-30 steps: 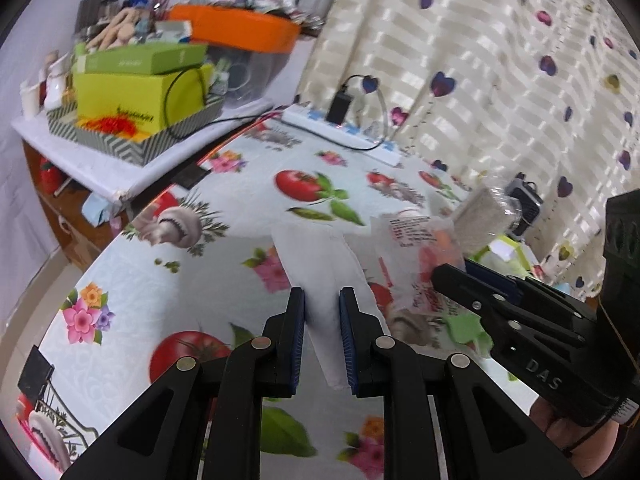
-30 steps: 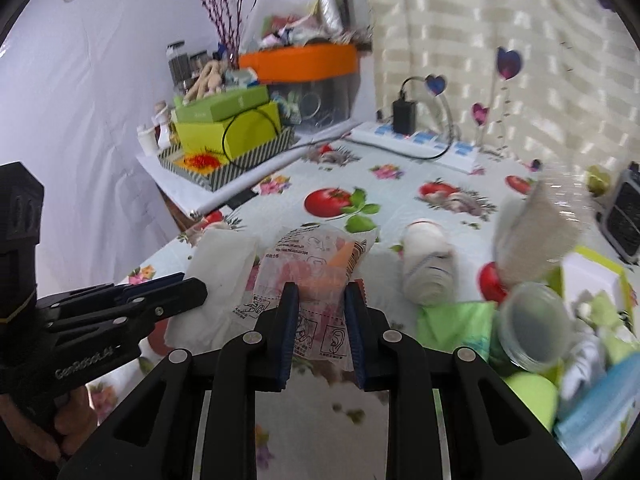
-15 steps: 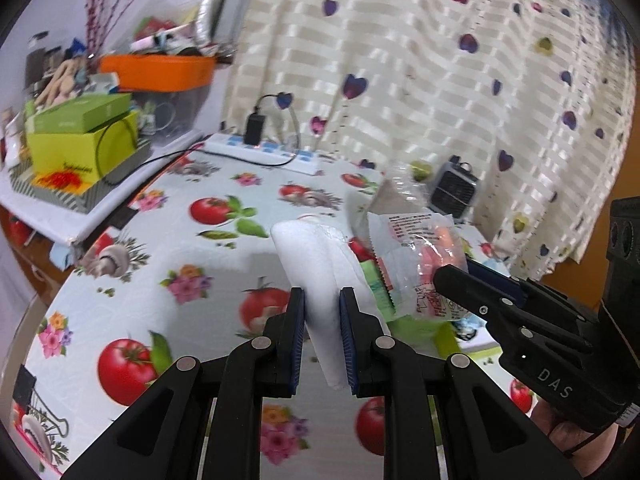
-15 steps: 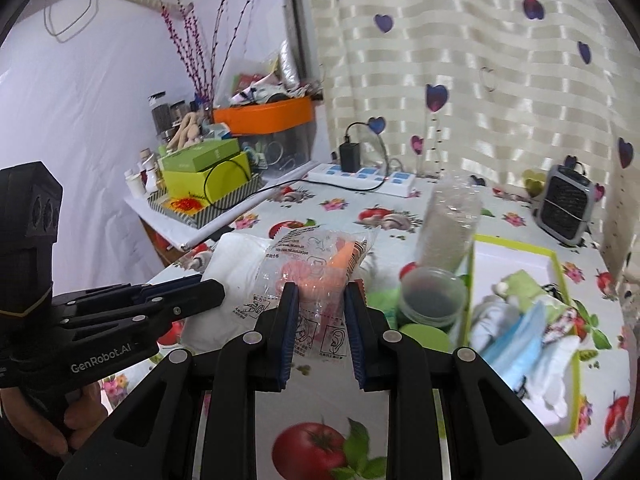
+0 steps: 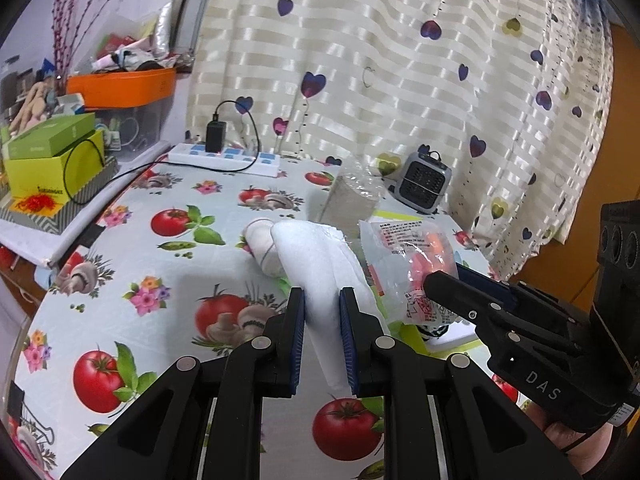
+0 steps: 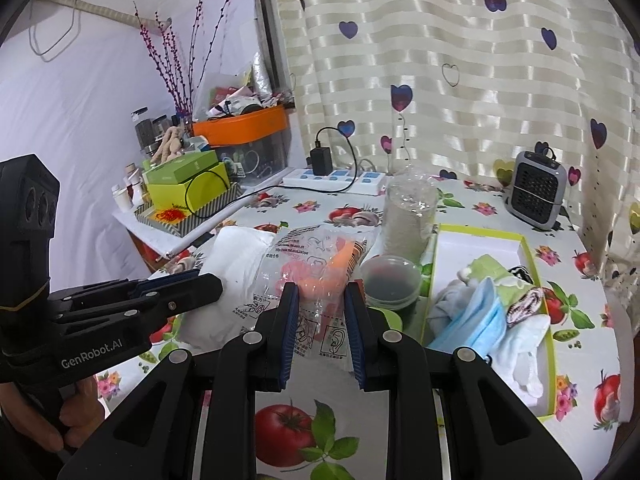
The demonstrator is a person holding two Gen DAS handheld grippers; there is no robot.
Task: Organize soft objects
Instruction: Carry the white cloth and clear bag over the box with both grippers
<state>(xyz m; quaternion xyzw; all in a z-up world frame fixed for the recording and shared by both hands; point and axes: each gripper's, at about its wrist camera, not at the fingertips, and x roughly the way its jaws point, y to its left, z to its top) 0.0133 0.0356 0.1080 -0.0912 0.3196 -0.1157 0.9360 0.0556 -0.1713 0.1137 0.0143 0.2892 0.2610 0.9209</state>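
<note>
My left gripper (image 5: 322,304) is shut on a folded white cloth (image 5: 320,264) and holds it above the table. My right gripper (image 6: 322,300) is shut on a clear plastic bag of orange earplugs (image 6: 316,268), also held in the air. The bag also shows in the left wrist view (image 5: 404,256), and the cloth in the right wrist view (image 6: 228,264). A yellow-green rimmed white box (image 6: 536,260) on the right holds a blue face mask (image 6: 476,316), white cloths and a green cloth. A rolled white sock (image 5: 260,244) lies on the table behind the cloth.
A tall clear jar (image 6: 408,216) and a round lidded tub (image 6: 390,282) stand left of the box. A small grey heater (image 6: 536,188) and a power strip (image 5: 224,156) sit at the back. A cluttered shelf with green boxes (image 5: 52,160) is at left.
Both grippers have risen and swung right with their loads. The box with the mask and cloths has come into fuller view in the right wrist view.
</note>
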